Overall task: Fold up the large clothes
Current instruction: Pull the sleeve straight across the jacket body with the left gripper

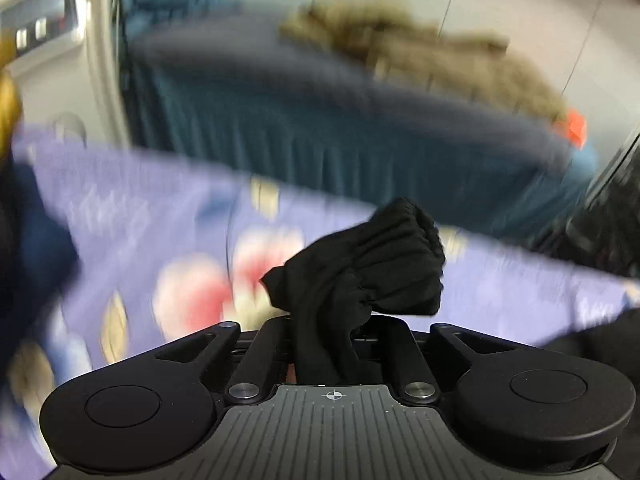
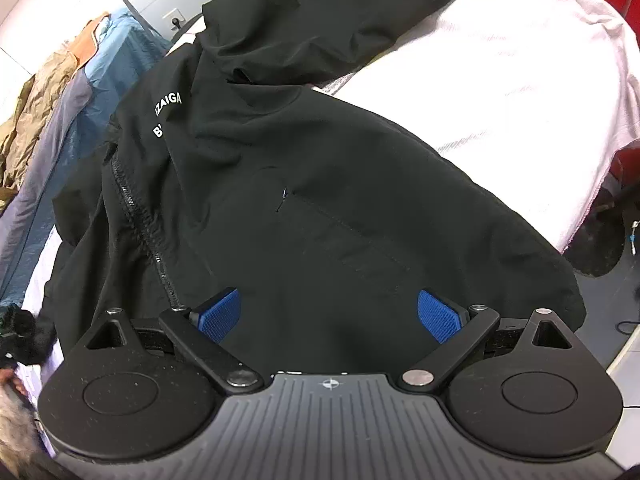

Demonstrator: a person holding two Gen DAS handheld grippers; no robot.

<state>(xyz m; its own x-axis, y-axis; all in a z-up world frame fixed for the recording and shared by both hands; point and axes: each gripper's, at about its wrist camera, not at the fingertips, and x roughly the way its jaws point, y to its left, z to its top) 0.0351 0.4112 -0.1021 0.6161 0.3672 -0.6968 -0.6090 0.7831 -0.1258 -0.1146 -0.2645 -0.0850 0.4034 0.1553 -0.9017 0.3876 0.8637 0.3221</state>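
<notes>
A black zip jacket point(image 2: 304, 208) with white lettering lies spread on a pale sheet point(image 2: 520, 80), one sleeve point(image 2: 340, 20) stretched toward the far end. My right gripper point(image 2: 328, 312) is open just above the jacket's near hem, its blue pads point(image 2: 436, 312) wide apart and empty. My left gripper point(image 1: 324, 332) is shut on the jacket's black ribbed sleeve cuff point(image 1: 372, 268), which bunches up past the closed jaws, held above a lilac flowered sheet point(image 1: 160, 240). The left wrist view is motion-blurred.
A blue-covered bed point(image 1: 320, 120) with a brown crumpled garment point(image 1: 420, 48) lies beyond the flowered sheet. It also shows at the left of the right wrist view point(image 2: 52, 92). Red objects point(image 2: 628, 160) stand at the right of the pale sheet.
</notes>
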